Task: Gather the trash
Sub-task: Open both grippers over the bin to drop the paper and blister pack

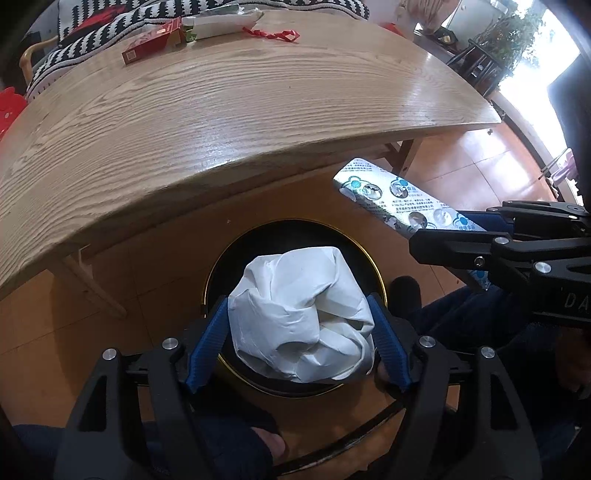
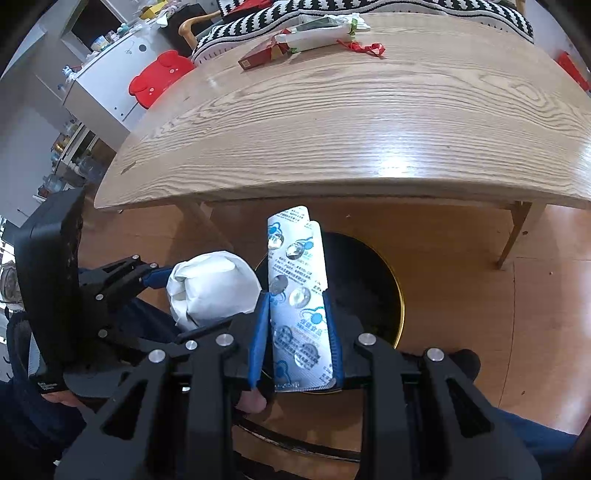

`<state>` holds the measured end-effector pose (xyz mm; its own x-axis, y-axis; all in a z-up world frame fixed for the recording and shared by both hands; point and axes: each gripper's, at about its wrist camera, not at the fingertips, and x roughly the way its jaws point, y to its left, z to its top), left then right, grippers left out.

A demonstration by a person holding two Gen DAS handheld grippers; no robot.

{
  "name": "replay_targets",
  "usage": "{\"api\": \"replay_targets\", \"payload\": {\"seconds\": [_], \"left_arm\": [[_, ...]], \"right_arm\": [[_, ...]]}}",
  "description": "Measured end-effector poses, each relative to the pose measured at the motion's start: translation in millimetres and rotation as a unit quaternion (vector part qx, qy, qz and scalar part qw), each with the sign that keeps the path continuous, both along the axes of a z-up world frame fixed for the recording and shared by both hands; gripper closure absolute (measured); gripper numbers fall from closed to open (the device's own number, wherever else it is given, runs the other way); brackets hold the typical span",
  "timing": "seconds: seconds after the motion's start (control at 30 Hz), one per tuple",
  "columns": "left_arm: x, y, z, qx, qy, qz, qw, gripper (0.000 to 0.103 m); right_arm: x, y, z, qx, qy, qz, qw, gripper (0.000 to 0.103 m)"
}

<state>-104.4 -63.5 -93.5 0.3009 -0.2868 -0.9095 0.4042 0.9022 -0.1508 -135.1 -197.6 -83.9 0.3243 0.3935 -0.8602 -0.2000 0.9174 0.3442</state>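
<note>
My left gripper (image 1: 299, 328) is shut on a crumpled white paper ball (image 1: 301, 317) and holds it right above the black round bin with a gold rim (image 1: 236, 369) on the floor. The ball also shows in the right wrist view (image 2: 212, 290). My right gripper (image 2: 297, 332) is shut on a silver blister pack with blue print (image 2: 299, 302), held upright over the bin's (image 2: 373, 280) left part. The pack also shows in the left wrist view (image 1: 391, 201), to the right of the bin.
A wooden table (image 1: 221, 110) stands beyond the bin, with a red box (image 1: 153, 46), a white packet (image 1: 221, 24) and a red ribbon (image 1: 275, 34) at its far edge. A striped cloth (image 2: 332, 11) lies behind. A white cabinet (image 2: 107, 85) stands at left.
</note>
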Motion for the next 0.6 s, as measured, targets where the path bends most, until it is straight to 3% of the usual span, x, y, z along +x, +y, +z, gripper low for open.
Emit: {"api": "replay_targets", "payload": {"seconds": [0.13,0.17,0.2,0.27,0.6], "left_arm": [[0.0,-0.8,0.6,-0.003,0.001,0.0,1.0,0.028],[0.4,-0.4,0.3,-0.004,0.001,0.001,1.0,0.026],[0.8,-0.5,-0.3,-0.003,0.002,0.003,1.0,0.026],[1.2,-0.5,-0.6,-0.003,0.003,0.004,1.0,0.025],[1.3,0.0,-2.0,-0.004,0.004,0.006,1.0,0.025]], "right_arm": [[0.0,-0.9,0.0,0.002,0.0,-0.003,1.0,0.074],[0.3,-2.1,0.0,0.004,0.001,-0.007,1.0,0.067],[0.5,-3.4,0.2,0.005,0.001,-0.009,1.0,0.052],[-0.2,-5.9,3.1,0.007,-0.007,-0.016,1.0,0.042],[-0.5,-6.4,5.2,0.007,-0.009,-0.018,1.0,0.039]]}}
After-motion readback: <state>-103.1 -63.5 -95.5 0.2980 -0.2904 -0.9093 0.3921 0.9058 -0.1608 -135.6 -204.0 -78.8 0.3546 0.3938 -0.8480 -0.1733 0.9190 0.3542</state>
